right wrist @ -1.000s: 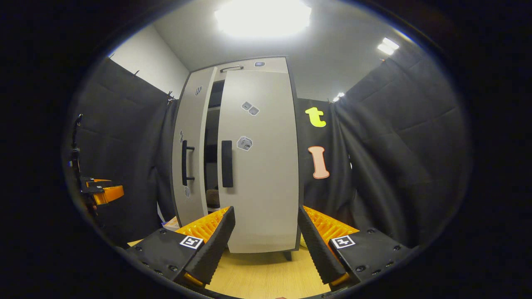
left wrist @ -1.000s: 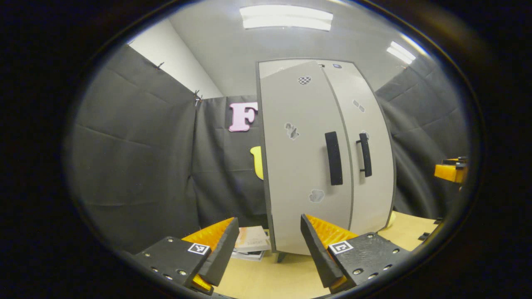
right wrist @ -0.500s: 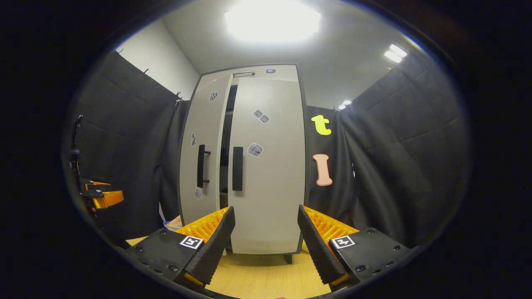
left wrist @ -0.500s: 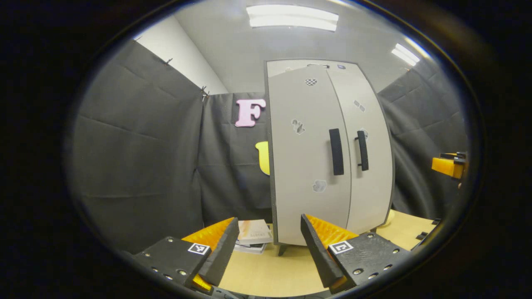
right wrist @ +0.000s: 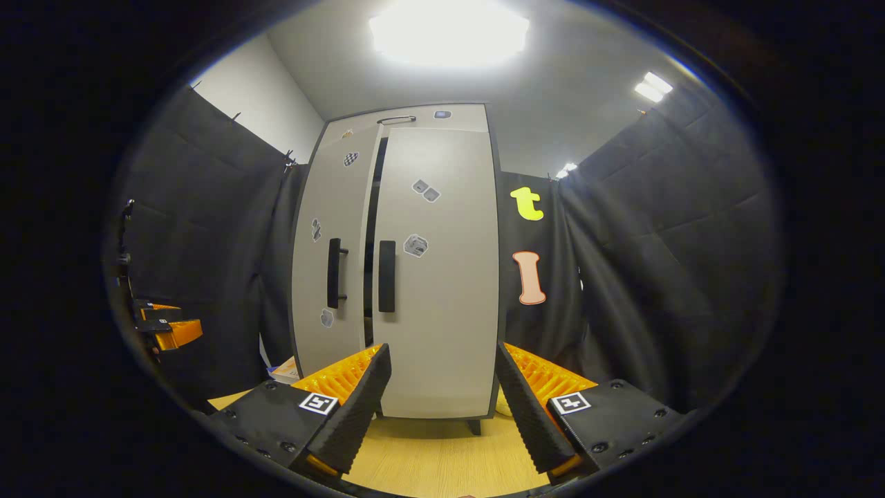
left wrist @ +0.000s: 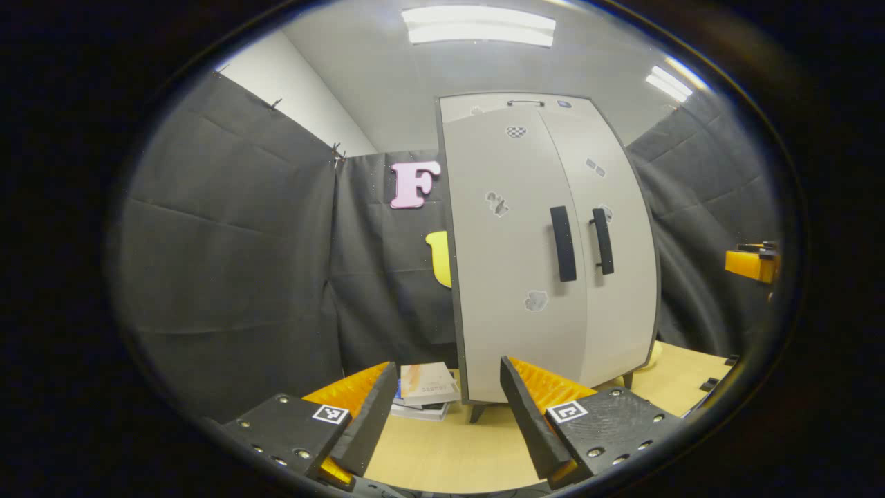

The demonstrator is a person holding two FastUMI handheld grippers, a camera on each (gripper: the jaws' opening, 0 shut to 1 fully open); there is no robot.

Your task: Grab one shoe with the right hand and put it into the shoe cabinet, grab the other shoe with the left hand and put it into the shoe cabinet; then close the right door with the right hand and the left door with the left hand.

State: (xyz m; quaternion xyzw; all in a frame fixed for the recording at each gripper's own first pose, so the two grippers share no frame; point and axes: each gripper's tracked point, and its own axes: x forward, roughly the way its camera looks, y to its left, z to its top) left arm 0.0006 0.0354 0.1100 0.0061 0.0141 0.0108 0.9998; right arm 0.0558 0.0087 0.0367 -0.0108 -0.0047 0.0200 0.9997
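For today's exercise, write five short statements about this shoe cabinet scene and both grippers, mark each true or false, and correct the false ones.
1. The left gripper is open and holds nothing. True.
2. The right gripper is shut on a door handle. False: it is open, back from the shoe cabinet.
3. In the right gripper view a narrow dark gap shows between the two doors. True.
4. A shoe lies on the table in front of the cabinet. False: the table in front of the doors shows bare wood.
5. A stack of books lies on the table beside the cabinet. True.
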